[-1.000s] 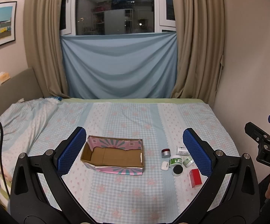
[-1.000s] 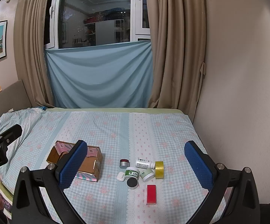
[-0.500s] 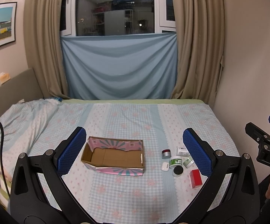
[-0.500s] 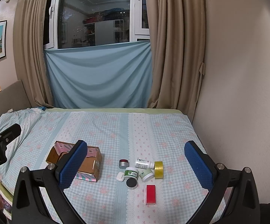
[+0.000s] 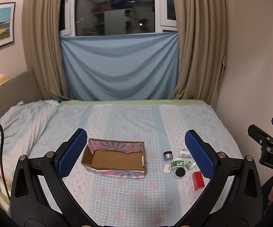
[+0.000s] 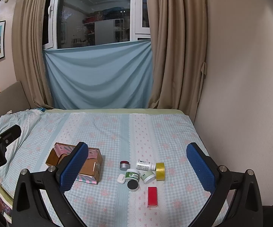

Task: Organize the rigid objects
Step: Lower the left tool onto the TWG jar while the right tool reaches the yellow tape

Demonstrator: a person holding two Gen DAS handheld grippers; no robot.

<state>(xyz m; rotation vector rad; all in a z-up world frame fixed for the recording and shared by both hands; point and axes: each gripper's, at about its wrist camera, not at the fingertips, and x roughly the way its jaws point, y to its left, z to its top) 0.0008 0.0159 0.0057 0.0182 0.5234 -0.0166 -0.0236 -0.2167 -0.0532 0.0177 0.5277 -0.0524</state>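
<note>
Fingers of my right gripper and left gripper hang spread, empty. Nothing packed yet: jars cluster around the green jar on the bed, cardboard box at nine o'clock. Next, I'd descend onto one jar.

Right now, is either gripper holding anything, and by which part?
Nothing is held. The left gripper and right gripper are both open and empty above the bed, and the small items lie untouched beside the box.
</note>
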